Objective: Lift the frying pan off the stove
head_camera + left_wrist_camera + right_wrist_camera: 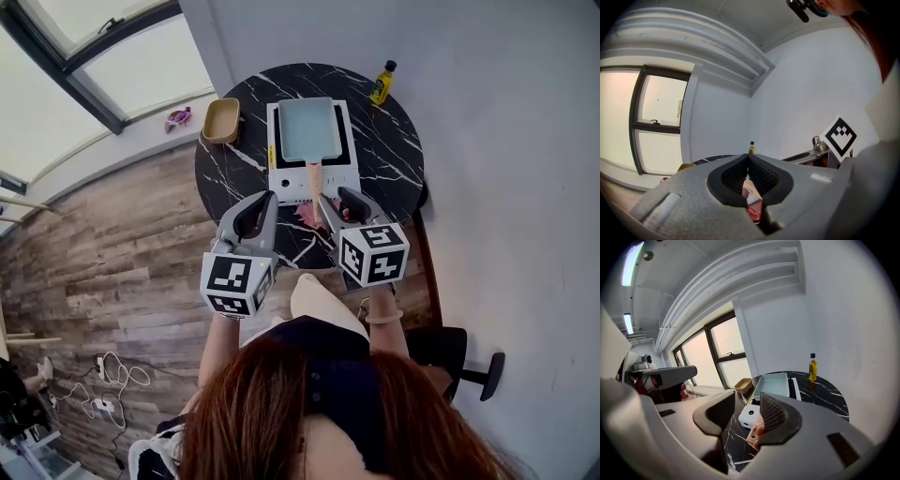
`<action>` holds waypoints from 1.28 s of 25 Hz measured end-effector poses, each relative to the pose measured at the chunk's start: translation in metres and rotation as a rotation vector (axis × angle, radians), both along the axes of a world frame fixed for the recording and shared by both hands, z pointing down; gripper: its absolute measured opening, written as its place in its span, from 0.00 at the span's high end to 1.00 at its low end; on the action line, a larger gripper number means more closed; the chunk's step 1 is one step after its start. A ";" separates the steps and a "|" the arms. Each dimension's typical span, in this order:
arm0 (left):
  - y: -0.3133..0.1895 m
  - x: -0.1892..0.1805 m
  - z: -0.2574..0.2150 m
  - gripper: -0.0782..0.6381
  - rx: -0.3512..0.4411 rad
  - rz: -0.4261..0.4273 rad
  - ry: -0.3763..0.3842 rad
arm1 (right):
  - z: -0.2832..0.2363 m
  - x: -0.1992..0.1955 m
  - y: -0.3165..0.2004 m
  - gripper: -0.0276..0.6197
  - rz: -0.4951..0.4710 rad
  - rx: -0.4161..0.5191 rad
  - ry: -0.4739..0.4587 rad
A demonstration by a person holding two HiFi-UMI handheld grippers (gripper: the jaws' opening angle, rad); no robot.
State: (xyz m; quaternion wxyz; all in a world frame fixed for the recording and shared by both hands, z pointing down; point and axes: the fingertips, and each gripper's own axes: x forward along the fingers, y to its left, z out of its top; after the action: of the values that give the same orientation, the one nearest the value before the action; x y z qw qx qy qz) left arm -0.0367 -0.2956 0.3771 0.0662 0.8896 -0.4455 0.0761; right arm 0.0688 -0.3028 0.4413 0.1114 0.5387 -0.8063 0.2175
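A pale blue rectangular frying pan [307, 128] [773, 383] sits on a white stove [319, 184] [751, 416] on the round black marble table [398, 155]. Its pinkish handle [313, 176] [756, 433] points toward me. My right gripper [336, 197] [747, 400] is open just right of the handle's end, which shows beyond its right pad; nothing is pressed between the pads. My left gripper [270, 197] [747, 157] hovers left of the handle with its pads meeting, holding nothing; the handle's end [753, 200] shows below them.
A yellow oil bottle [382, 82] [813, 367] [751, 148] stands at the table's far right. A tan bowl [222, 120] [743, 384] sits at the table's far left edge. A black chair [469, 361] is at my right; windows and wood floor lie to the left.
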 end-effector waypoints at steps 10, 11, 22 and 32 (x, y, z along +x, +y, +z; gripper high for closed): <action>-0.043 0.005 0.015 0.87 -0.024 -0.025 -0.007 | 0.037 0.005 -0.045 0.66 -0.025 -0.076 -0.004; -0.049 0.006 0.019 0.87 -0.026 -0.026 -0.008 | 0.043 0.005 -0.051 0.65 -0.031 -0.086 -0.003; -0.073 0.006 0.031 0.87 -0.050 -0.054 -0.016 | 0.078 0.005 -0.076 0.63 -0.064 -0.176 -0.020; -0.087 0.005 0.037 0.87 -0.065 -0.079 -0.023 | 0.109 0.001 -0.091 0.58 -0.103 -0.281 -0.075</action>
State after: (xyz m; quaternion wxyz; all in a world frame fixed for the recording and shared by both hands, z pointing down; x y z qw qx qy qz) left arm -0.0318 -0.3830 0.4142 0.0928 0.8678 -0.4782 0.0979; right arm 0.0693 -0.3935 0.5506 0.1665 0.4676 -0.7980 0.3419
